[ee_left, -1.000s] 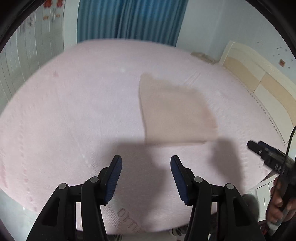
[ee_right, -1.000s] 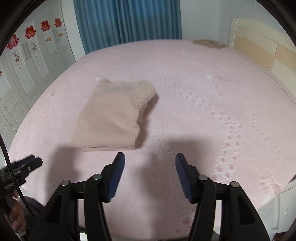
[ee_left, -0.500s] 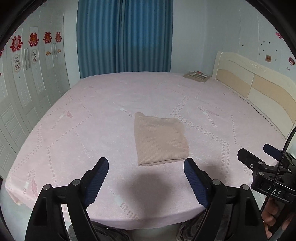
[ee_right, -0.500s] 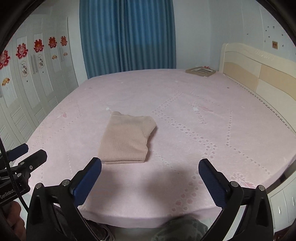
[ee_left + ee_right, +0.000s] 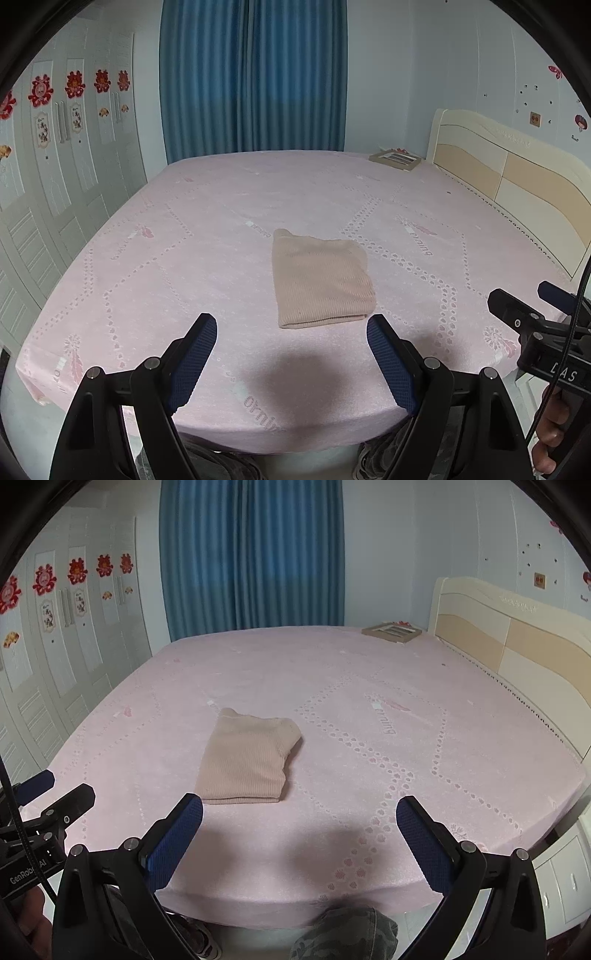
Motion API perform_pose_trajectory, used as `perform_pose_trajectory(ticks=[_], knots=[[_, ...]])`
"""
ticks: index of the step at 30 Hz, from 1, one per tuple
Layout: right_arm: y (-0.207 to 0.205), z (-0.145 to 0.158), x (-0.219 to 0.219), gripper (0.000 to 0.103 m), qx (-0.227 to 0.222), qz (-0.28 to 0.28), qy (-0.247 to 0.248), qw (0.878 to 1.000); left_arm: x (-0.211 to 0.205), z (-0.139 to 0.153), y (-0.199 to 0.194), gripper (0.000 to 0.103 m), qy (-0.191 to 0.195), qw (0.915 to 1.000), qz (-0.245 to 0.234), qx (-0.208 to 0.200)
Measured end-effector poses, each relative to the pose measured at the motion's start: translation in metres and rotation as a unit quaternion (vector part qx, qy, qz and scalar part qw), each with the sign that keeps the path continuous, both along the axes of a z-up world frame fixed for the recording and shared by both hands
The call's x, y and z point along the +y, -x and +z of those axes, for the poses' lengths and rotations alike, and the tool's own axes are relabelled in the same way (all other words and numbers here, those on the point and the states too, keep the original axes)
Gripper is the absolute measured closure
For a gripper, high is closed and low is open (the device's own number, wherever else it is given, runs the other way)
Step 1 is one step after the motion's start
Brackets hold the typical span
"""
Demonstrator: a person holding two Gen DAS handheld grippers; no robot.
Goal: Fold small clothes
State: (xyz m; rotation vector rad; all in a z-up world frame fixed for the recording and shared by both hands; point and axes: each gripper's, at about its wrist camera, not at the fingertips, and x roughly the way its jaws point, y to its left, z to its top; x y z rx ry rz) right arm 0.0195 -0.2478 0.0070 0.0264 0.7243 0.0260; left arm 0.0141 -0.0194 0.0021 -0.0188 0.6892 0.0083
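Observation:
A beige knitted garment [image 5: 321, 280] lies folded into a neat rectangle on the pink bed [image 5: 166, 258], a little in from the near edge. My left gripper [image 5: 290, 328] hovers above that edge, just short of the garment, open with nothing between its blue pads. In the right wrist view the folded garment [image 5: 245, 760] sits ahead and to the left on the bed [image 5: 406, 757]. My right gripper [image 5: 299, 803] is open wide and empty. Each gripper shows at the edge of the other's view: the right gripper [image 5: 532, 321] and the left gripper [image 5: 55, 805].
A cream headboard [image 5: 517, 192] runs along the right side. A flat framed item [image 5: 397, 159] lies at the bed's far corner. Blue curtains [image 5: 255, 74] hang behind, and white wardrobe doors [image 5: 55, 166] stand on the left. A white nightstand [image 5: 561, 878] is at the lower right. A person's legs and shoes are below the bed edge.
Both grippers rose and pulled back from the bed, so the garment now looks smaller and farther off. Both pairs of jaws spread wider. The garment stayed put.

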Motion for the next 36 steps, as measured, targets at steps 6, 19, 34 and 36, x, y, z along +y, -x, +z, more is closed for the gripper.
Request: perform_pose_trajectory(ticks=[6,19,34,36], knots=[[0.001,0.000,-0.003,0.000,0.002,-0.003,-0.008,1.000,0.005,0.001,0.001,0.020,0.003,1.0000,0.008,-0.005],[-0.001,-0.001,-0.001,0.000,0.007,-0.004,-0.009,1.000,0.017,0.001,0.001,0.020,0.003,0.9997,0.022,-0.007],[0.001,-0.002,0.002,0.000,0.006,-0.003,-0.013,1.000,0.023,0.000,0.005,0.021,0.009,0.9996,0.025,-0.009],[0.001,-0.001,0.002,0.000,0.007,-0.006,-0.014,1.000,0.023,0.000,0.005,0.020,0.010,0.9996,0.025,-0.009]])
